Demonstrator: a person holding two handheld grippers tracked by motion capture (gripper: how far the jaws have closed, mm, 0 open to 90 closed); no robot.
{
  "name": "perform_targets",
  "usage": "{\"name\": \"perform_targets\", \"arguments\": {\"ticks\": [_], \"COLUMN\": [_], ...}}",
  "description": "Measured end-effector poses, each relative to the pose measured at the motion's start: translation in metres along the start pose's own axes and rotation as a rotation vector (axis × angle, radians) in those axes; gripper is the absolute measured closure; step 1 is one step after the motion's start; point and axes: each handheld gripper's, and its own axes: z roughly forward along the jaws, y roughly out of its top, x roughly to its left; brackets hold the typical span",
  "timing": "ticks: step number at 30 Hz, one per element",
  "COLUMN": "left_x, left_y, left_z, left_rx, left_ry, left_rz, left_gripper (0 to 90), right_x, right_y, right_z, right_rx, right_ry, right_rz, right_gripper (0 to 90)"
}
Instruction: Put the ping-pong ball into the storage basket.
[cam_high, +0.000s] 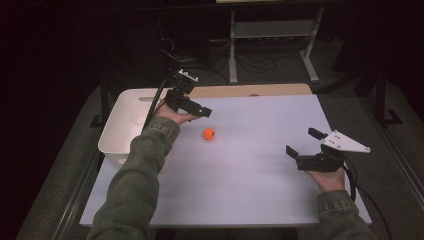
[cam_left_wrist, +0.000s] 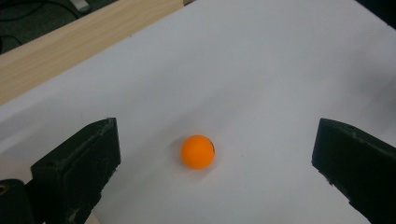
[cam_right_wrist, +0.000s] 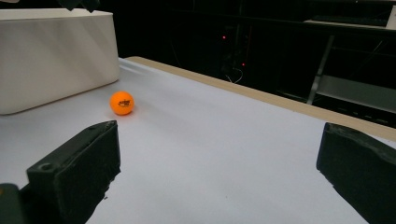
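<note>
Nearest the person, the right gripper (cam_high: 302, 142) is hovering over the white table (cam_high: 240, 190) at its right side, jaws spread wide and gripping nothing. Farther out, the orange ball (cam_high: 208, 133) is sitting alone on the bare surface, well apart from that gripper. In the left gripper view the orange ball (cam_left_wrist: 198, 151) is lying between the two parted jaws, touching neither. The left gripper (cam_high: 197, 111) is hanging just beyond and to the left of it, released and empty. Beside it, at the table's far left, the white bin (cam_high: 117, 127) is standing.
</note>
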Motion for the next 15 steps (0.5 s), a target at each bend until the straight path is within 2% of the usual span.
{"name": "perform_targets", "arguments": {"ticks": [7,15], "left_x": [0.001,0.004], "left_y": [0.001,0.001], "left_z": [0.014,0.024], "left_rx": [0.052,0.090], "left_ry": [-0.004,-0.017], "left_rz": [-0.006,-0.001], "left_gripper": [0.8,2.8], "right_x": [0.000,0.000], "right_y": [0.000,-0.001], "right_z": [0.000,0.000], "right_rx": [0.003,0.003], "right_ry": [0.001,0.004], "right_rz": [-0.001,-0.002], "right_gripper": [0.0,0.0]}}
